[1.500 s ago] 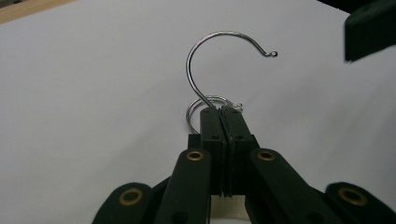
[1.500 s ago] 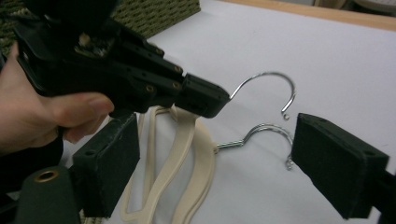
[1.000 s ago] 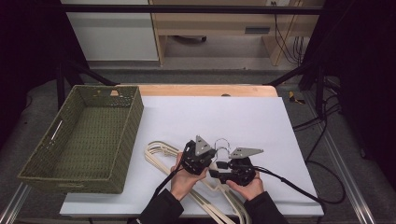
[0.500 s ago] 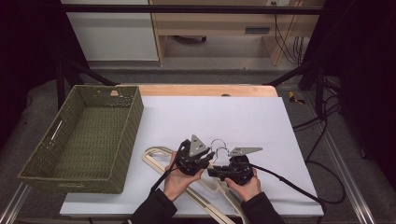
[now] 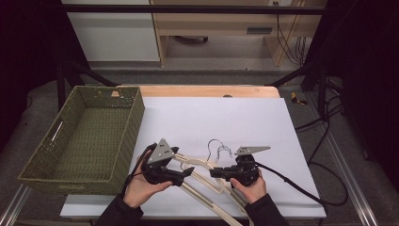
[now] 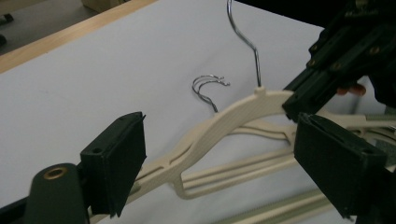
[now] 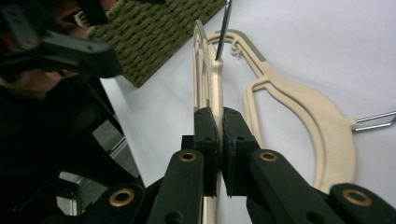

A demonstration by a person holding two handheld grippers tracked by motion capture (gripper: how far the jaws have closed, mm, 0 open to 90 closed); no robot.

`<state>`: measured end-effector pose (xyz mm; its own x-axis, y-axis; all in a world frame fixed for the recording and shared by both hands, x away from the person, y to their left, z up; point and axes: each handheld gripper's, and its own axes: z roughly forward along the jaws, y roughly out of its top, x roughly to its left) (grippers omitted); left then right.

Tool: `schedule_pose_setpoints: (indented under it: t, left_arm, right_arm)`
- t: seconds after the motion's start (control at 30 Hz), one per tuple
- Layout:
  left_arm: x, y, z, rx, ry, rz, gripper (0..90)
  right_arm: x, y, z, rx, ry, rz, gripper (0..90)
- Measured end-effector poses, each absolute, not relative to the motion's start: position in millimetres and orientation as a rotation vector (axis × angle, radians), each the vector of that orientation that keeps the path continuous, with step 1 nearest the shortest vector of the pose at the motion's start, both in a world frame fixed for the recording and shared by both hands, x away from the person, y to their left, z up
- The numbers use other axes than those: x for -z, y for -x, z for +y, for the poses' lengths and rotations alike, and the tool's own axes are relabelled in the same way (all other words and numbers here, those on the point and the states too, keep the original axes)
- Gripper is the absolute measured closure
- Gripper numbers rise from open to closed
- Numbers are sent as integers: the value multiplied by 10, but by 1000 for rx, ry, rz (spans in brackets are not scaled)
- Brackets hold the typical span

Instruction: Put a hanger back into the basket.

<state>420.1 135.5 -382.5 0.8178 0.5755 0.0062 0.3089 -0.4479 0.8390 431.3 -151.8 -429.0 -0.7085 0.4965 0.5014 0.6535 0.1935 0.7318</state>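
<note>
The right gripper (image 5: 217,173) is sitting near the front edge of the white table (image 5: 244,117), its jaws clamping a cream hanger (image 7: 211,88) by one arm; in the right gripper view the two black pads (image 7: 205,140) are pressing on either side of the thin plastic, having just been closing on it, and the hanger is running straight ahead from them with its wire hook (image 7: 224,28) at the far end. In the left gripper view that same hanger (image 6: 219,128) is lying raised above the rest, with its hook (image 6: 245,42) standing upward and the right gripper (image 6: 299,100) gripping its shoulder. The left gripper (image 5: 186,175) is hovering just to the left of the held hanger, by the basket's near corner, and its jaws have just been opening: they are standing wide apart with nothing pressing between them, the hanger's arm passing beyond the gap. More cream hangers (image 5: 211,200) are lying in a loose pile on the table under and between the two grippers, one of them (image 7: 299,107) flat just beside the held one, and a pair of spare hooks (image 6: 208,86) is resting on the table behind. The green woven basket (image 5: 136,113) is sitting at the table's left side.
</note>
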Motion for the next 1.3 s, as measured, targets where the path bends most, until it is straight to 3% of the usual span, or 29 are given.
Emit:
schedule_pose_setpoints:
  t: [0.13, 0.33, 0.57, 0.73, 0.83, 1.3]
  left_arm:
    - [3860, -4213, 1390, -337, -2077, 613, 166]
    - [3894, -4265, 1294, -288, -2124, 525, 259]
    - [3934, -4308, 1171, -233, -2194, 440, 448]
    - [3930, -4277, 1158, -212, -2233, 397, 645]
    - [3899, -4240, 1163, -234, -2257, 364, 677]
    - [3850, -4103, 1129, -147, -2247, 366, 835]
  right_arm:
    - [4194, -4276, -1544, 1555, 1074, -2352, 867]
    - [4089, -4225, -1533, 1571, 958, -2414, 868]
    - [4020, -4161, -1476, 1559, 832, -2450, 868]
    - [4006, -4152, -1472, 1556, 773, -2465, 866]
    - [3992, -4146, -1482, 1560, 758, -2479, 863]
    - [3932, -4116, -1520, 1665, 783, -2629, 654]
